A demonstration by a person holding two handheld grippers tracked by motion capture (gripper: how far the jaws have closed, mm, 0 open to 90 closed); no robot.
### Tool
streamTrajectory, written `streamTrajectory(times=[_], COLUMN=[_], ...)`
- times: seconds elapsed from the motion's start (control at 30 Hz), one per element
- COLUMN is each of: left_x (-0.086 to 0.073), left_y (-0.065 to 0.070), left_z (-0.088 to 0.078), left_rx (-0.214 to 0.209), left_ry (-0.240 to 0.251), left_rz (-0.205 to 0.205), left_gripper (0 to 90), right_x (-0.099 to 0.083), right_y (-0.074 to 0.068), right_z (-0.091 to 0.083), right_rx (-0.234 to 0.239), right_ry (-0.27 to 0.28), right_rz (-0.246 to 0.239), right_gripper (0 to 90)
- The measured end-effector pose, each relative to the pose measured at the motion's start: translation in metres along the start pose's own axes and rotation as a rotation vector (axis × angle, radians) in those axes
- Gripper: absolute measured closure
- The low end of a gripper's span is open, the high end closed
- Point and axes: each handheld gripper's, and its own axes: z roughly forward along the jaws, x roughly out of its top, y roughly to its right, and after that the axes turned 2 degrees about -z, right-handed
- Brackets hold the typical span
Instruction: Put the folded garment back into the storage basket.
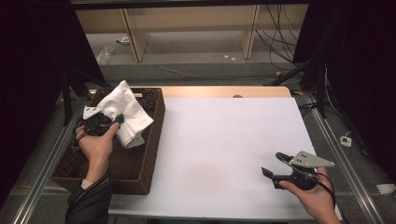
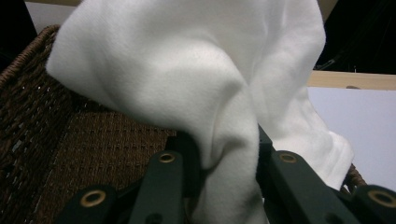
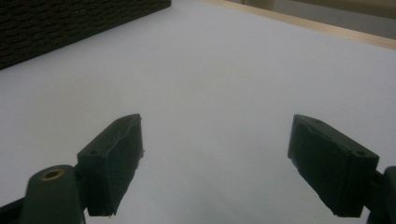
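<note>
1. Resting near the near right edge of the white table (image 1: 224, 140), the right gripper (image 1: 275, 164) sits in the person's right hand (image 1: 314, 196), its jaws spread wide with nothing between them — bare table surface shows in the gap in the right gripper view.
2. A grey three-cornered plate tops that gripper, and its jaws point left across the table.
3. At the near left, a dark sleeve (image 1: 88, 200) leads up to the left hand (image 1: 95, 147), which is above the basket (image 1: 140, 172).
4. The left gripper (image 1: 114, 120) is clenched on a white cloth (image 1: 126, 112); in the left gripper view a fold of the cloth (image 2: 224, 177) is pinched between the two jaws and bulges out beyond them.
5. The cloth hangs above the far part of the basket — lifted off the woven floor, with one corner drooping over the right wall toward the table.
6. The basket, dark brown wicker, stands on the left side of the table, just beside the white surface.
7. Farther off, a strip of wood (image 1: 224, 91) edges the table's far side.
</note>
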Motion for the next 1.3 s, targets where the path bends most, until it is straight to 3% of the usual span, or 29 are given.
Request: streamTrajectory(times=[0.47, 1.3], left_x=[-0.0038, -0.0076], left_y=[-0.0037, -0.0065], left_z=[0.0048, 0.0093], left_rx=[0.0, 0.007], left_ry=[-0.041, -0.074], left_rz=[-0.001, 0.0], left_gripper=[73.3, 73.0], right_x=[0.0001, 0.0002], right_y=[0.0, 0.0001], right_z=[-0.0001, -0.0005], right_rx=[-0.001, -0.002], right_ry=[-0.002, 0.0], right_rz=[-0.003, -0.003], right_gripper=[18.7, 18.7])
